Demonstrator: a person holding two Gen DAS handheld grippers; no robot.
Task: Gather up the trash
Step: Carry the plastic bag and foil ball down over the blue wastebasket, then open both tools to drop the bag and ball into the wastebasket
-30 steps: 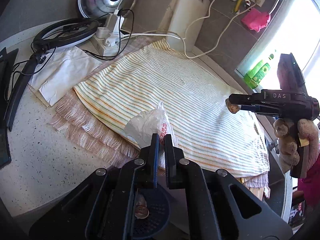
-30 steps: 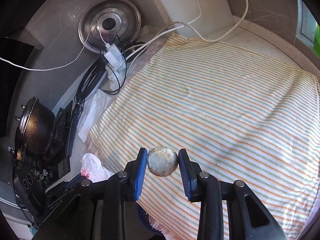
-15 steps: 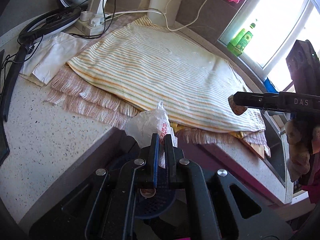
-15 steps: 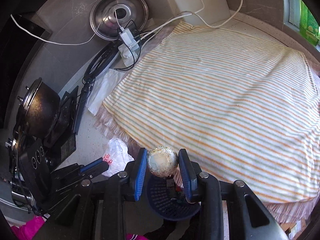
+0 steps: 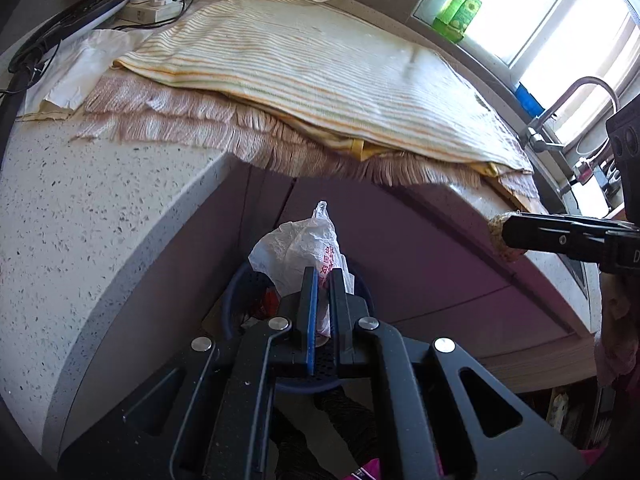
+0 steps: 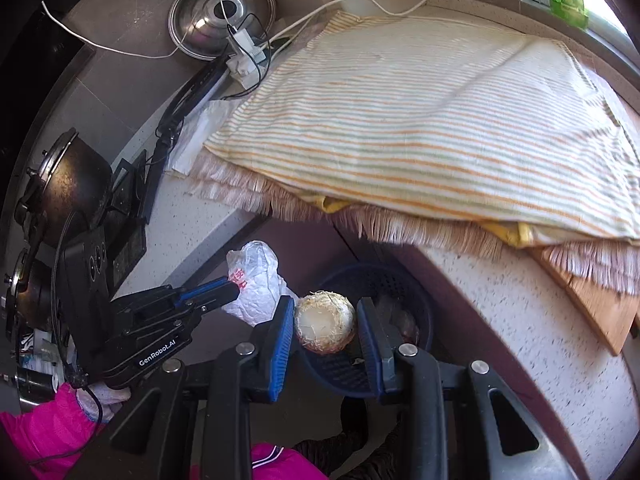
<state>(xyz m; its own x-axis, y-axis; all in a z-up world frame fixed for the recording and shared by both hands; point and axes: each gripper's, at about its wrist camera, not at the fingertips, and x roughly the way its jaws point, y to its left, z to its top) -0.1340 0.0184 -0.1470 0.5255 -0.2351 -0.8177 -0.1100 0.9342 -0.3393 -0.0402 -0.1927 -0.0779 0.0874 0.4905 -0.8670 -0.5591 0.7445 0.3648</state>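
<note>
My left gripper [image 5: 323,280] is shut on a crumpled white plastic bag [image 5: 298,246] with red print and holds it over a dark blue perforated bin [image 5: 240,292] below the counter edge. The bag also shows in the right wrist view [image 6: 256,276], pinched by the left gripper [image 6: 234,290]. My right gripper [image 6: 326,322] is shut on a round, fibrous beige ball of trash [image 6: 325,322] and holds it over the same bin [image 6: 384,280]. In the left wrist view the right gripper [image 5: 502,236] comes in from the right with the ball [image 5: 496,236] at its tip.
A striped cloth [image 6: 420,120] over fringed mats covers the speckled counter [image 5: 80,208], which overhangs purple cabinet fronts [image 5: 400,248]. A power strip with cables [image 6: 244,56], a steel lid [image 6: 216,16] and black pots [image 6: 68,184] stand at the back left. A tap [image 5: 560,104] and sink are at the right.
Both grippers have come down and back off the countertop to below its edge, over the blue bin, each still holding its piece of trash.
</note>
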